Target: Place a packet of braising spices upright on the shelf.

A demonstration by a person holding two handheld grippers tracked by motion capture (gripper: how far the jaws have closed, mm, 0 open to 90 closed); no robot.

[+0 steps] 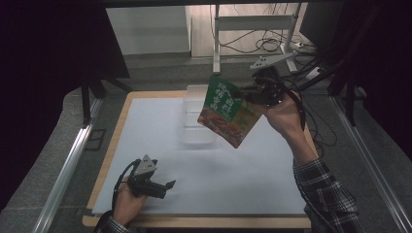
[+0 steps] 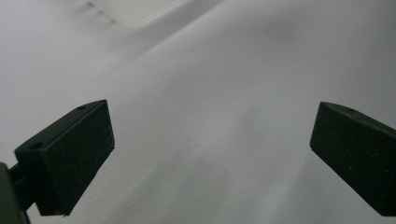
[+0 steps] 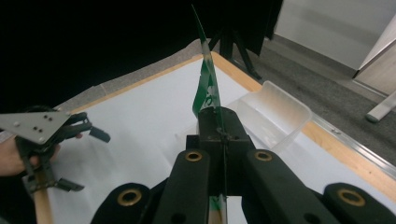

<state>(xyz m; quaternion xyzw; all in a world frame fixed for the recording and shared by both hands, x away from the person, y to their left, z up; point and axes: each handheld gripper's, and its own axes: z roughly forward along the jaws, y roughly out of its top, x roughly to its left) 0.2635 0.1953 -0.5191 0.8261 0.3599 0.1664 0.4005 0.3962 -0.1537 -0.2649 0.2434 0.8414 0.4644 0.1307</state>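
Up above the worktop [image 1: 160, 141], a green and orange food pouch [image 1: 227, 112] hangs in the air, its edge pinched flat between the closed fingers of the right gripper [image 1: 252, 94]. Just below and behind it sits a clear plastic container [image 1: 197, 119] on the white sheet that covers the wood-edged worktop. Near the front left corner the left gripper [image 1: 163, 187] rests low, fingers spread wide with nothing between them. Grey floor, cables and a metal stand [image 1: 252, 29] lie beyond. Dark curtains swallow both sides; the pouch's print is too small to read.
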